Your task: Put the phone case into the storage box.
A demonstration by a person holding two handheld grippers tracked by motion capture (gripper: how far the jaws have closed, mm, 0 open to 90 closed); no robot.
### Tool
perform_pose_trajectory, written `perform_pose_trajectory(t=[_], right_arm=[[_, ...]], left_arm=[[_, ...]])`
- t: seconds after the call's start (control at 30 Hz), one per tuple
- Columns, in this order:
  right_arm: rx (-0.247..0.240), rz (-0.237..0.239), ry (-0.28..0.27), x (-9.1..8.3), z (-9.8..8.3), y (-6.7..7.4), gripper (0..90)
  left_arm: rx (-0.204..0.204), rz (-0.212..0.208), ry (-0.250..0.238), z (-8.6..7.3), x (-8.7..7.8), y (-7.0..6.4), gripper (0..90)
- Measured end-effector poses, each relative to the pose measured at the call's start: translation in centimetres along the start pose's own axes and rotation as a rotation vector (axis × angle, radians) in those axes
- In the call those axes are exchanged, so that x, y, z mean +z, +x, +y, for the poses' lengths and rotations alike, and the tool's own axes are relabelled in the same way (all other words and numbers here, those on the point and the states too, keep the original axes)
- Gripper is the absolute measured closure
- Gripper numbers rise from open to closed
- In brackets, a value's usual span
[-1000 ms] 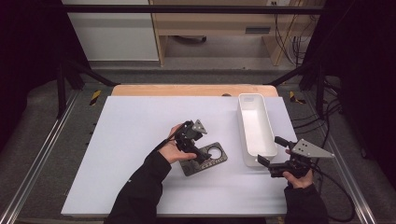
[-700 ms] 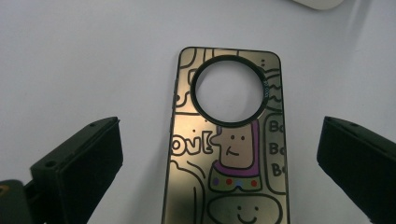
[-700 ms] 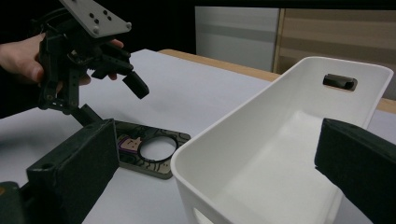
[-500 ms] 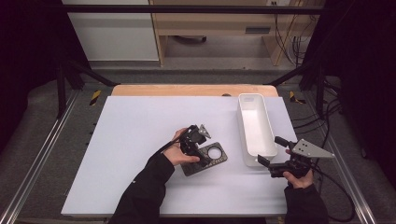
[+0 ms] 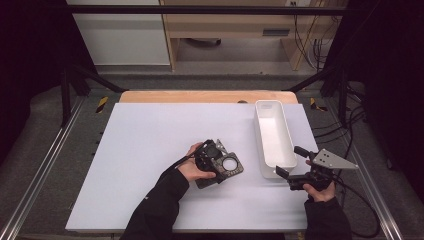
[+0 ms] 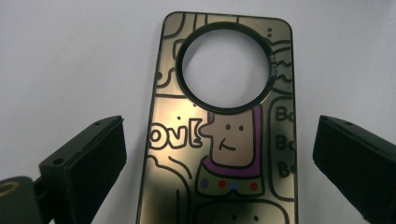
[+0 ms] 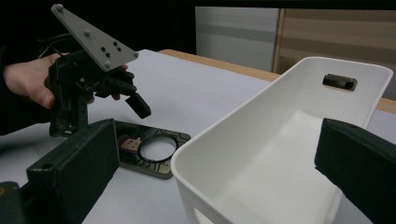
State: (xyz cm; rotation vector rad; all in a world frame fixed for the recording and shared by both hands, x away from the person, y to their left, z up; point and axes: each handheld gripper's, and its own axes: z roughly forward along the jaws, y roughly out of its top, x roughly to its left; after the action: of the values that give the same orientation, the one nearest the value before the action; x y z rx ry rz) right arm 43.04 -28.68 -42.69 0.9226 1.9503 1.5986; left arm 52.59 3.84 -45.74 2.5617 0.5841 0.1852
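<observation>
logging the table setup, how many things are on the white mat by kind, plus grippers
phone case: 1
white bin: 1
grippers: 2, left gripper above the case with fingers apart, right gripper near the bin's end with fingers apart
total: 4

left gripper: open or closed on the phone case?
Open. In the left gripper view the left gripper has its jaws spread wide on either side of the phone case, which lies flat on the table, touching neither.
</observation>
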Motion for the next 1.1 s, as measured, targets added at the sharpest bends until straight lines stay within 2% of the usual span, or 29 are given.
perform_pose_trajectory(t=[0.17, 0.47, 1.1], right_arm=[[-0.001, 0.001, 0.001, 0.03, -0.01, 0.0, 0.4], [-0.001, 0.001, 0.001, 0.07, -0.02, 0.01, 0.4], [0.001, 0.002, 0.002, 0.04, -0.01, 0.0, 0.4]], left_arm=[[-0.005, -0.001, 0.022, -0.29, 0.55, -0.03, 3.7], [-0.009, 0.001, 0.028, -0.3, 0.75, 0.0, 7.6], [0.008, -0.006, 0.063, -0.05, 1.04, -0.07, 10.3]])
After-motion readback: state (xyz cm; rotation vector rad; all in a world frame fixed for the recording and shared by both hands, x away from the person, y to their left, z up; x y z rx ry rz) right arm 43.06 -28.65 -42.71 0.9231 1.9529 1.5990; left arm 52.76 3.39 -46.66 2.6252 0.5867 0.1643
